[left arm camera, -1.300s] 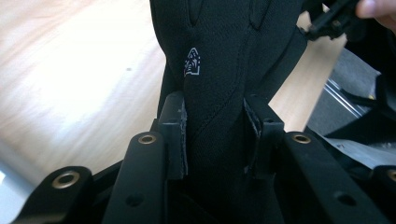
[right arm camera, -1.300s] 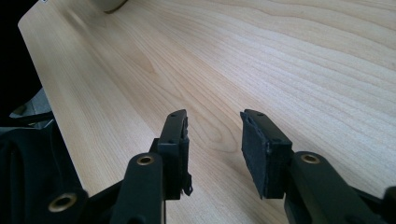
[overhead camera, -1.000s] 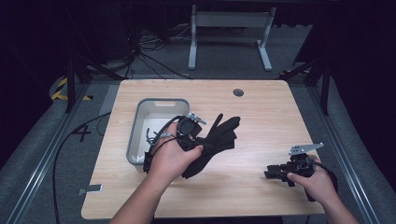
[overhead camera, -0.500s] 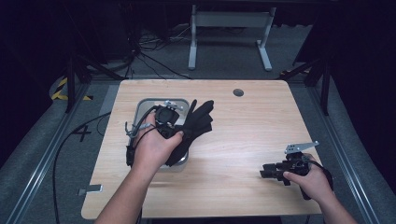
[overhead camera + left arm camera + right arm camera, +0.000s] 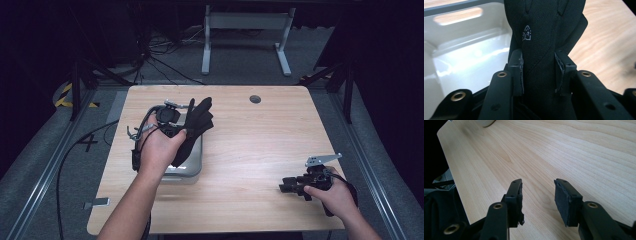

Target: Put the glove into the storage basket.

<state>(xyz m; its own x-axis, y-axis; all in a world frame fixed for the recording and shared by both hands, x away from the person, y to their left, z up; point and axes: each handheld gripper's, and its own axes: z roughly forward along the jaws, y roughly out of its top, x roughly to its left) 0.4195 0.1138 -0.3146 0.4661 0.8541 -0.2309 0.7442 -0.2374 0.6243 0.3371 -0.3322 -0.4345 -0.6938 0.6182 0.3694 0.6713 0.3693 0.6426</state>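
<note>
The person's left hand (image 5: pixel 159 150) is raised over the left half of the light wooden worktop (image 5: pixel 250 135), holding the left claw (image 5: pixel 182 125) above a pale grey bin (image 5: pixel 192 167) that sits on the wood near that side. Clamped in the claw is a black glove (image 5: pixel 196 125); from above, it juts up and away from the hand, its fingers fanning toward the far edge of the worktop, while its lower part hangs across the bin's right side. Along the left claw's own view the two black jaws press in on the glove (image 5: pixel 541 55) from either side, squeezing a narrow waist into the fabric, and a small white emblem (image 5: pixel 526 32) shows on it just above the grip. Behind the glove in that view lies the bin's pale glossy inside (image 5: pixel 469 57), with bare wood to the right. A black cable (image 5: pixel 67 165) trails off the worktop's left edge to the floor. Well apart, near the front right corner, the right hand (image 5: pixel 335 192) rests low with the right claw (image 5: pixel 286 187) pointing left across the worktop, a grey plate (image 5: pixel 322 160) standing on top of it. In its own view the right claw (image 5: pixel 537 197) has its jaws parted with nothing but wood grain between them.
</note>
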